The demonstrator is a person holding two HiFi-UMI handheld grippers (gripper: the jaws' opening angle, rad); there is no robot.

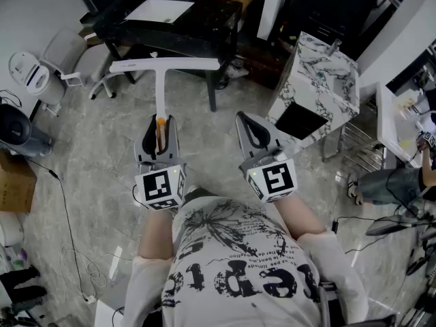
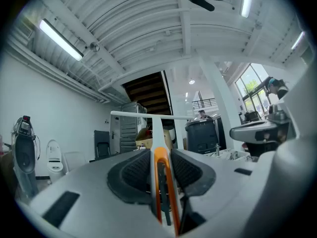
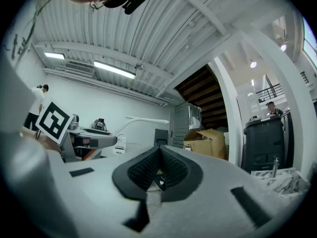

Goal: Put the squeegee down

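A white squeegee (image 1: pixel 162 73) with an orange handle end (image 1: pixel 161 127) is held out level in front of me, its wide blade (image 1: pixel 165 65) across the far end. My left gripper (image 1: pixel 158 133) is shut on the squeegee's handle (image 2: pixel 159 162), with the black pads on both sides of it; the blade (image 2: pixel 148 115) shows beyond the jaws in the left gripper view. Beside it at the same height, my right gripper (image 1: pixel 259 133) is shut and holds nothing; its pads meet (image 3: pixel 159 168) in the right gripper view.
A black table (image 1: pixel 170 19) with a white sheet (image 1: pixel 160 10) stands ahead. A marble-patterned sink counter (image 1: pixel 320 80) is at the right. White chairs (image 1: pixel 68 56) and a dark bin (image 1: pixel 17 131) stand at the left. Cables lie on the marble floor (image 1: pixel 88 176).
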